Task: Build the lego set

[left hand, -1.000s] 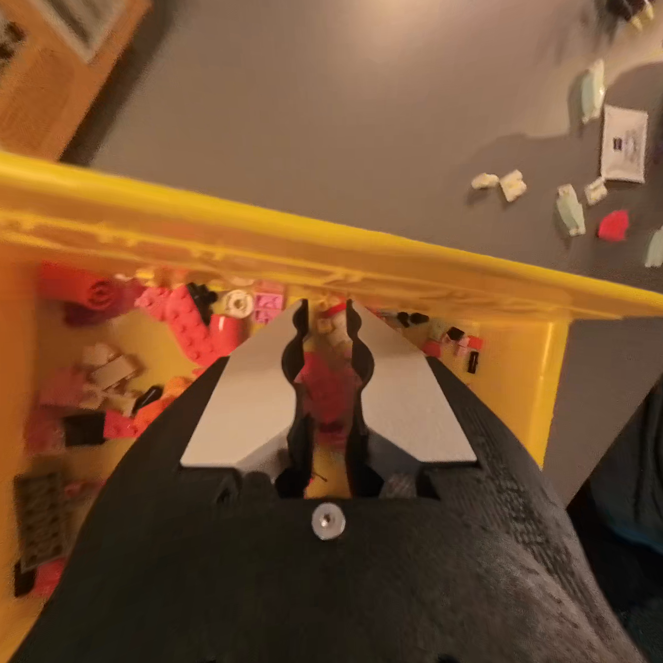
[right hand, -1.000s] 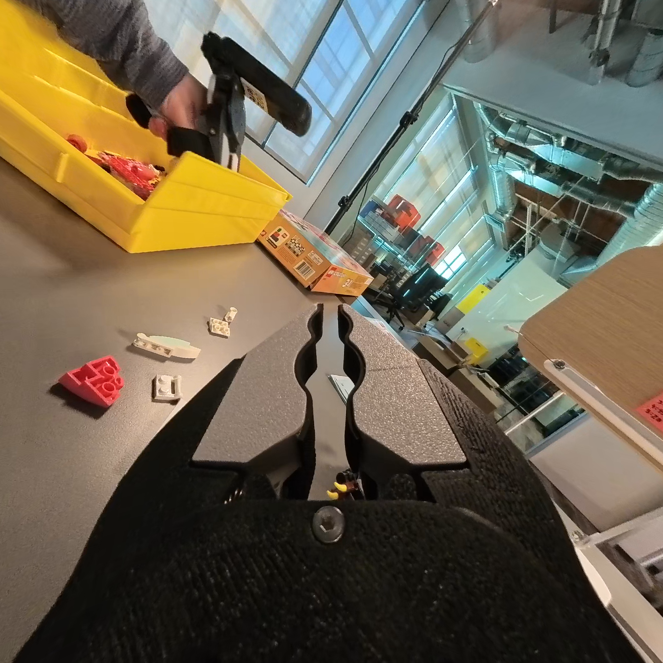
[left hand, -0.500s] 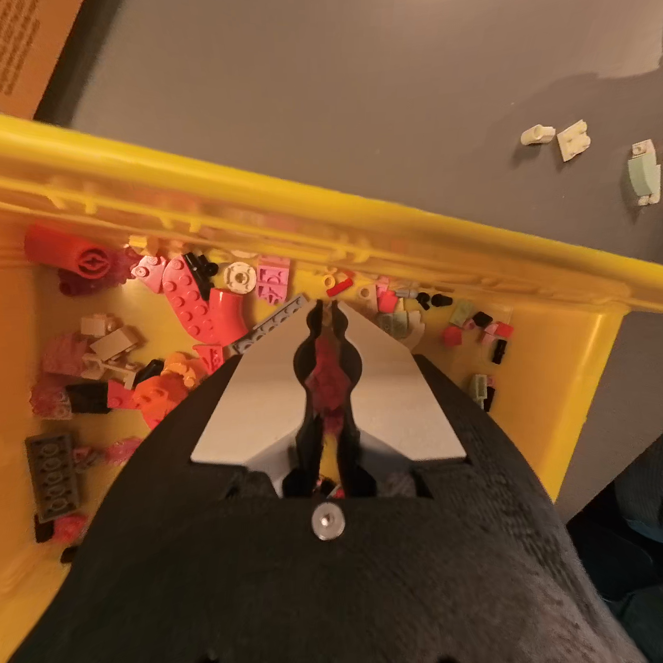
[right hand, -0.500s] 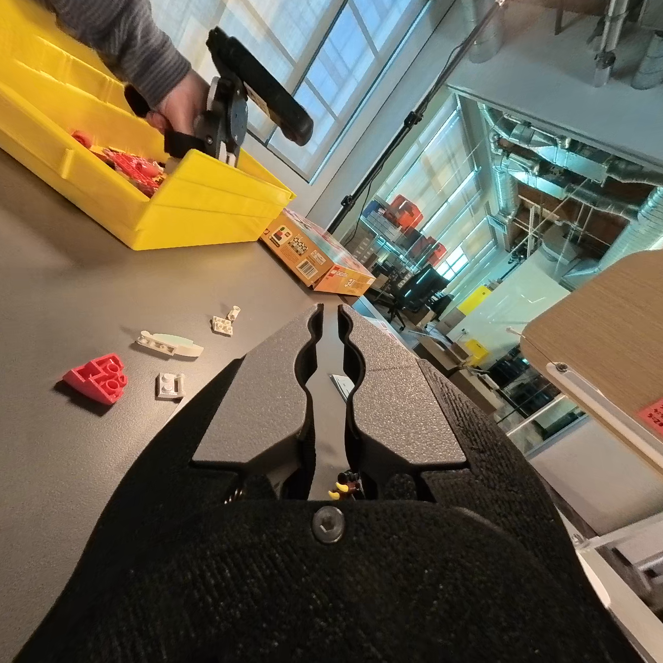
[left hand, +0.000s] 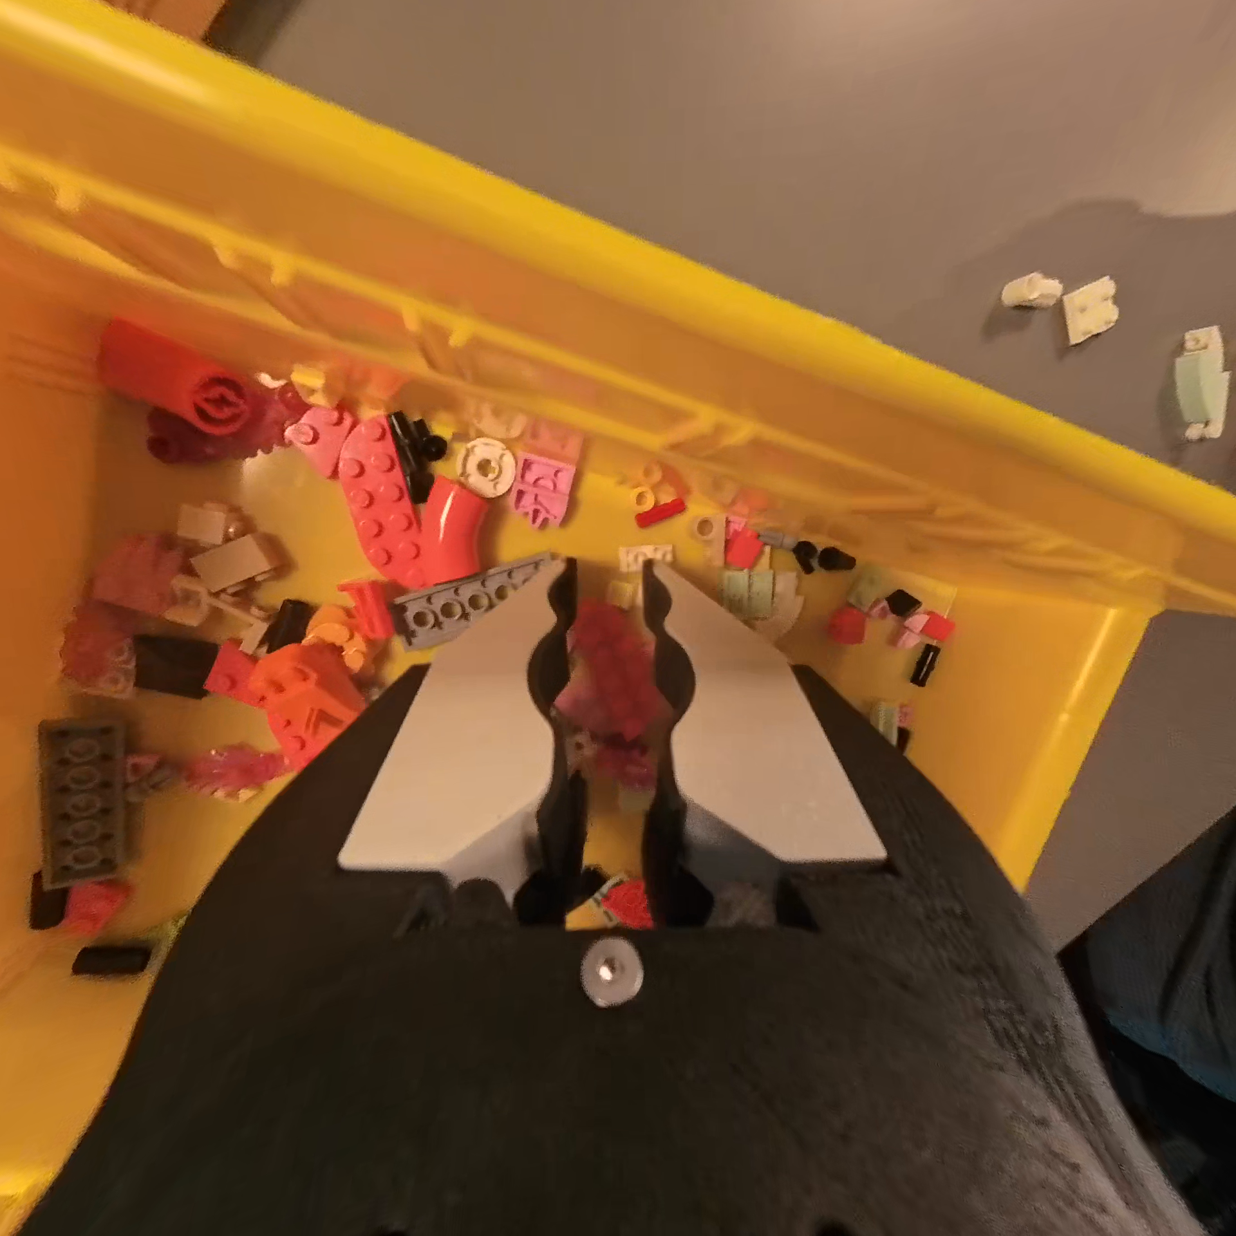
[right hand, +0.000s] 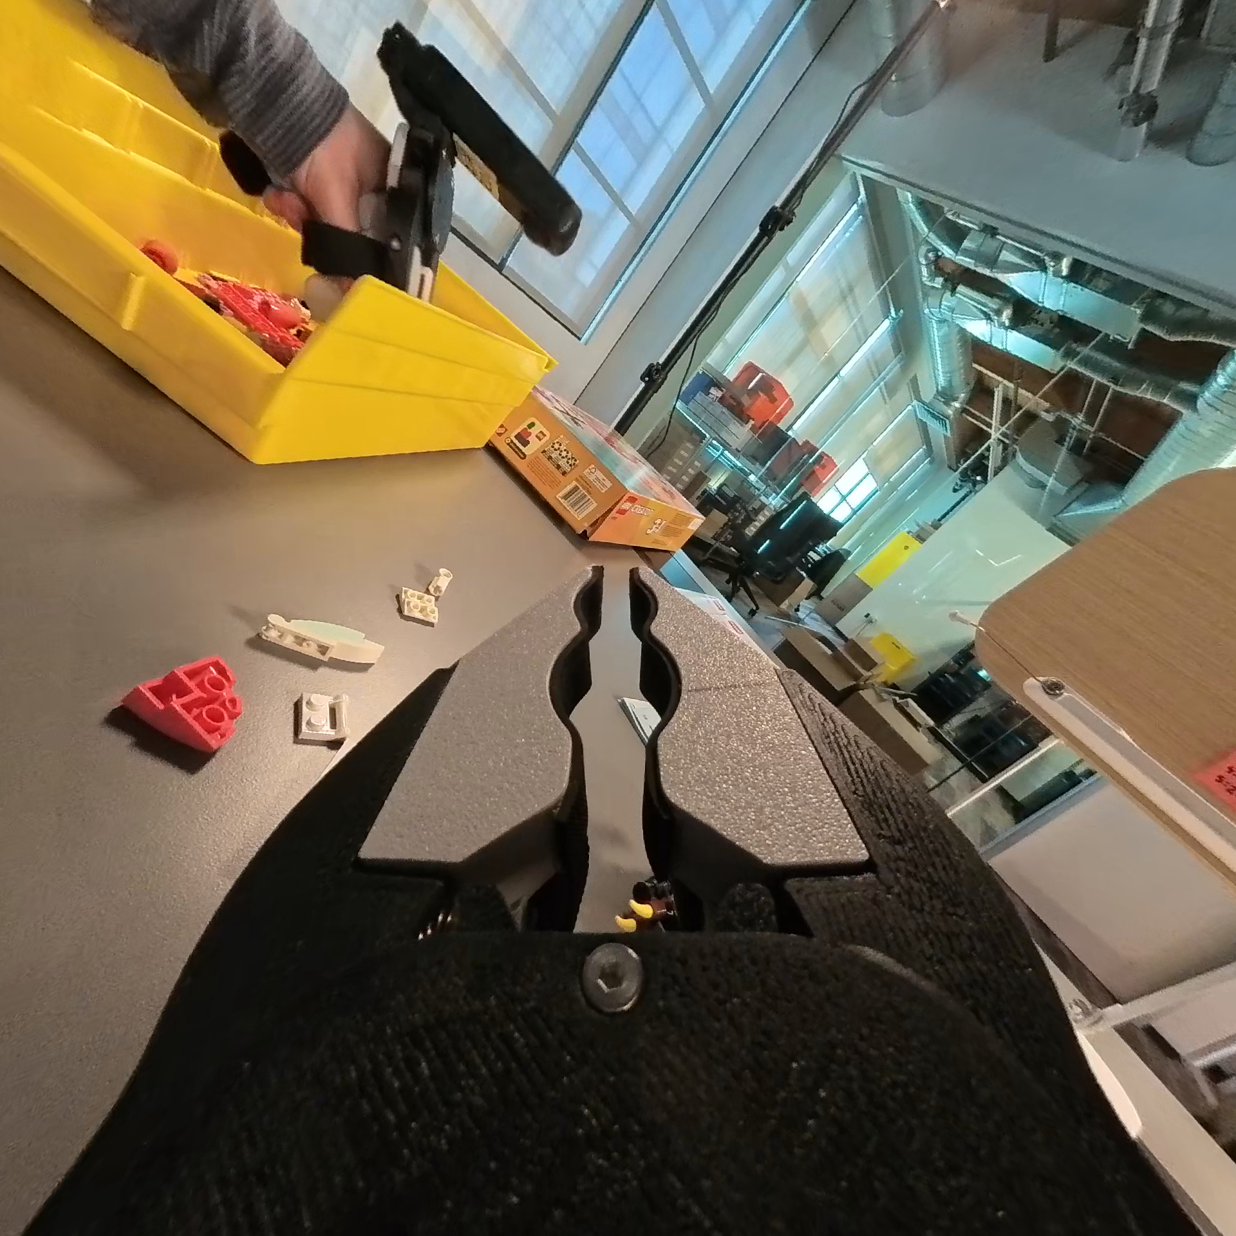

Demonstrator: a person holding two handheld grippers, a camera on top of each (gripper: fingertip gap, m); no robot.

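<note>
Your left hand-held gripper [left hand: 605,578] hangs parted inside the yellow plastic bin [left hand: 602,321].
A dark pink leafy brick cluster [left hand: 612,675] shows between its fingers, ungripped; your right hand-held gripper [right hand: 615,578], slightly parted, holds nothing above the grey desk [right hand: 134,508].

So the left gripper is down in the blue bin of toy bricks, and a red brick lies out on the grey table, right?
Not quite: the bin is yellow, not blue, as both wrist views show. The left gripper is indeed over its toy bricks, and the red brick lies on the grey table.
</note>
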